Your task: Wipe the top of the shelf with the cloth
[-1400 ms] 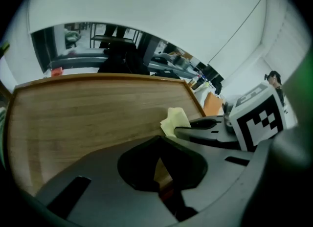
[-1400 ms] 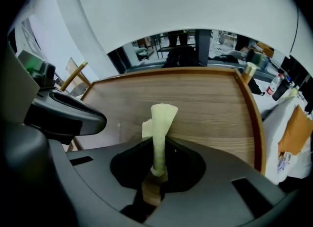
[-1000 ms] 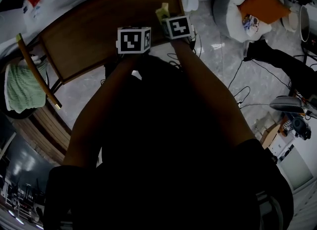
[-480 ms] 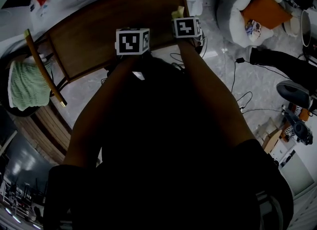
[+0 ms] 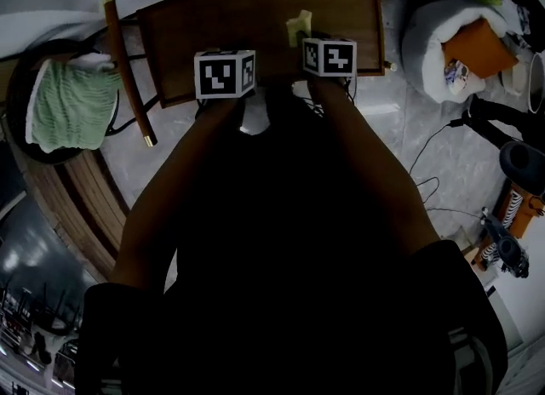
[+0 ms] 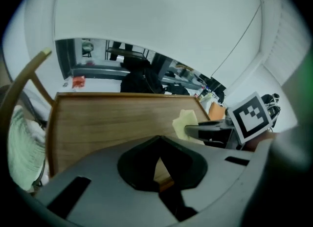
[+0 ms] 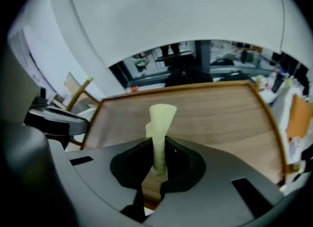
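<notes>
Our right claw (image 7: 158,170) pinches the pale yellow cloth (image 7: 160,121), which stands upright over the near part of the wooden shelf top (image 7: 220,113). Our left claw (image 6: 159,165), just left of it, is closed on nothing.

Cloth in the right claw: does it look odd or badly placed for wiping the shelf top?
Slightly odd: the yellow cloth is pinched in the right claw and sticks out past its tips as a narrow bunched strip, not spread flat on the wooden shelf top. Nothing looks spilled or damaged.
</notes>
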The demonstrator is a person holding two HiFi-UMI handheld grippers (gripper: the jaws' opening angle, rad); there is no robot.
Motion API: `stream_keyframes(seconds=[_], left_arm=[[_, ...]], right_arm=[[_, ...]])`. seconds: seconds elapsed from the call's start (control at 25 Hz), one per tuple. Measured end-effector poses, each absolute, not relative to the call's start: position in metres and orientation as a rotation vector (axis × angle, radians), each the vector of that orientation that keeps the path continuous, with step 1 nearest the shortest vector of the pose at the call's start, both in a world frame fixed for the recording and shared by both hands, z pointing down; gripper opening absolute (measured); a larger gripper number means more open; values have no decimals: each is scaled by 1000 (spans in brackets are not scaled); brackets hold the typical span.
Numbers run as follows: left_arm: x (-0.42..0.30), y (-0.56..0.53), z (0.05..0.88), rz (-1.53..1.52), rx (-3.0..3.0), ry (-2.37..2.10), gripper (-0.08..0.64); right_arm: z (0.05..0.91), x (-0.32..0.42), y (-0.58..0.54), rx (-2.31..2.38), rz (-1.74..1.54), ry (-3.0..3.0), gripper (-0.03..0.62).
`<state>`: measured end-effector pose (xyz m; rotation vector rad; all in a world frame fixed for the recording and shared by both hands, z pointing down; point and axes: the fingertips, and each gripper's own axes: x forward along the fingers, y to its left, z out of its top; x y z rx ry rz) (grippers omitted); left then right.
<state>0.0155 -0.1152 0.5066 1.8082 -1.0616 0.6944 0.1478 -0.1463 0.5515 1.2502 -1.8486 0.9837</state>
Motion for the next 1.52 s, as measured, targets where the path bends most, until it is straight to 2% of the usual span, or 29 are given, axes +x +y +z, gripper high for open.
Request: stream_keyframes(seconds=[0.28, 0.44, 0.6, 1.04, 1.52], left_arm=[[-128, -87, 495, 680, 1724, -1201, 11], [-175, -75, 490, 680, 1685, -1247, 11], [-199, -66, 482, 669, 1703, -1241, 11], [-212, -65, 486, 643, 1680, -1242, 11], [-130, -61, 526, 672, 1598, -1133, 11]], right_arm=[[564, -74, -103, 850, 1064, -2128, 48], [580, -149, -79, 687, 1104, -2176, 48], [596, -193, -70, 621, 1034, -2176, 48], [616, -211, -59, 581, 921, -2088, 48], [616, -106, -73, 686, 946, -2022, 48]])
